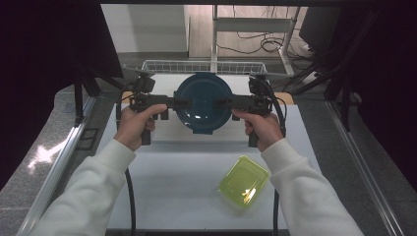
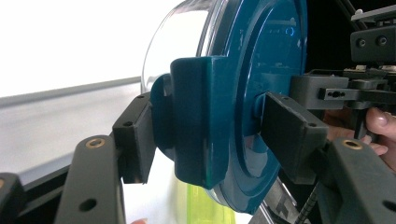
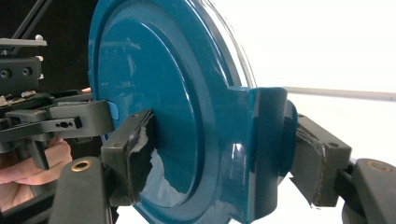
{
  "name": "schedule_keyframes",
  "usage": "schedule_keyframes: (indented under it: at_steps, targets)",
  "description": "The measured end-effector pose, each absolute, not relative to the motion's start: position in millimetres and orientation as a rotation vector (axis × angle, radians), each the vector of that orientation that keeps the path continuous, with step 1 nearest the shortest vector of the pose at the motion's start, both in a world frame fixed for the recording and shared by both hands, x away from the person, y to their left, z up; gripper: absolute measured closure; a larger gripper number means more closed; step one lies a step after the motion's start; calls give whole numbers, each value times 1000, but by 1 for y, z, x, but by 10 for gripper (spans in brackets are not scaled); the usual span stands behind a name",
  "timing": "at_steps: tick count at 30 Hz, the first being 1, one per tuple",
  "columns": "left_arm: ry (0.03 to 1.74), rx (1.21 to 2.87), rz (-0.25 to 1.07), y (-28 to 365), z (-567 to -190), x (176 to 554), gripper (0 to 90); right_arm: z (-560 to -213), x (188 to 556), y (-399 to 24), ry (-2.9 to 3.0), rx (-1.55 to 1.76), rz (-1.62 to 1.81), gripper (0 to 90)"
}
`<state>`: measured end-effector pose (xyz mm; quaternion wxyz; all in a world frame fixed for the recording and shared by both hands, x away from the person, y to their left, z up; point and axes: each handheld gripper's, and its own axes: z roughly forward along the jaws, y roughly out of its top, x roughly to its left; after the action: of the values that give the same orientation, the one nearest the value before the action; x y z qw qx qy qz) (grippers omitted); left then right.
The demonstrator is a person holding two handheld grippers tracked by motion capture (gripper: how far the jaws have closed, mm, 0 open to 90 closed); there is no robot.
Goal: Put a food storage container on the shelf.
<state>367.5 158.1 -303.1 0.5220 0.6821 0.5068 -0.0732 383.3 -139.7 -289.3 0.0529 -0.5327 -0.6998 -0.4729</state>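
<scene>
Round teal-lidded clear container (image 1: 203, 102) hung at frame centre, clamped by left gripper (image 1: 173, 103) and right gripper (image 1: 227, 103) jaws on its side latches. Matched, level hands would have prevented tilting.

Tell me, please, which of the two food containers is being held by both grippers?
The round container with the dark teal lid: the left gripper and the right gripper clamp its opposite sides. The yellow-green rectangular container lies untouched on the table.

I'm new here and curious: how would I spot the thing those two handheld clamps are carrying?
Look at the white table, toward its far edge. Between the left gripper and right gripper sits a round container with a dark teal lid, unlike the small yellow-green rectangular box.
</scene>
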Motion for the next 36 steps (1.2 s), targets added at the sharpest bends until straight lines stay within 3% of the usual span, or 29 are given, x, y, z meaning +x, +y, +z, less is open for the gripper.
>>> schedule_keyframes:
  at_steps: [36]
  targets:
    - [1228, 1596, -191, 160, -287, 442, 384, -259, 462, -137, -2176, -1606, -1420, 290]
